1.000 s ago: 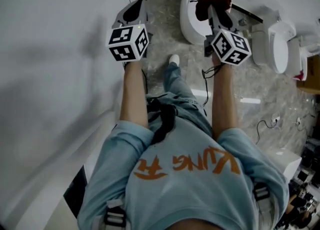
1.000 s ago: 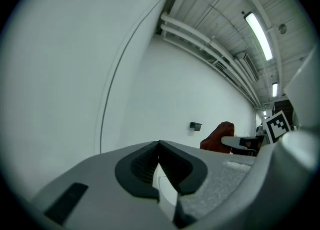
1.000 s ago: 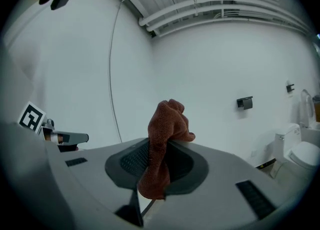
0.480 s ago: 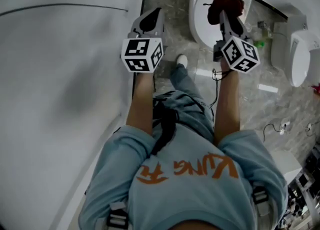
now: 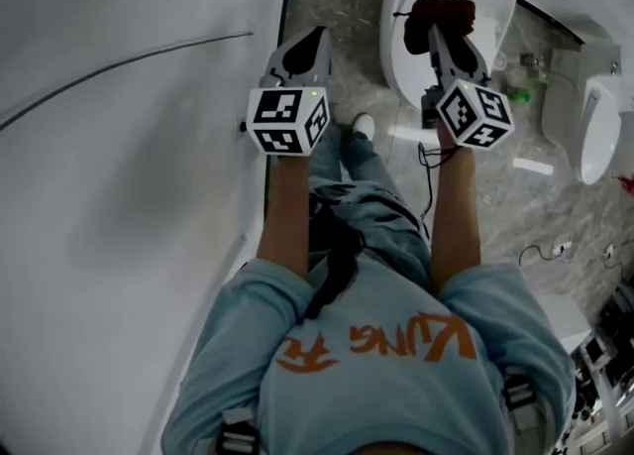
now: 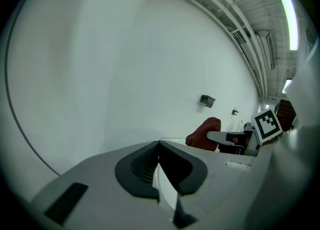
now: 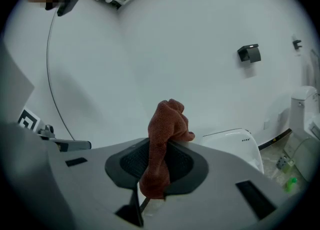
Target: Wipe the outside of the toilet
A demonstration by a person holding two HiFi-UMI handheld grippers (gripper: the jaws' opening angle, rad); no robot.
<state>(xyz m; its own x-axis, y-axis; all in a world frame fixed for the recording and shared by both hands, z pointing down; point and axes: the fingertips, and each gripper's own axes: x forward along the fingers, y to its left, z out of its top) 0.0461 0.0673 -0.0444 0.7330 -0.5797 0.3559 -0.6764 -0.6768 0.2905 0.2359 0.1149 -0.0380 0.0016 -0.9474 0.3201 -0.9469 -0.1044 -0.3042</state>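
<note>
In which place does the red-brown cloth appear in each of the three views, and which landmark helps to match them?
Head view: top right, the cloth at the tip of the right gripper, over the toilet.
Left gripper view: low, right of centre, carried by the right gripper.
Right gripper view: centre, clamped between the jaws.
Landmark: the white toilet, also at the right of the right gripper view.

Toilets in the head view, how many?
2: one toilet under the right gripper, which holds a red cloth; another toilet at the right edge. Others may lie outside the frame.
</note>
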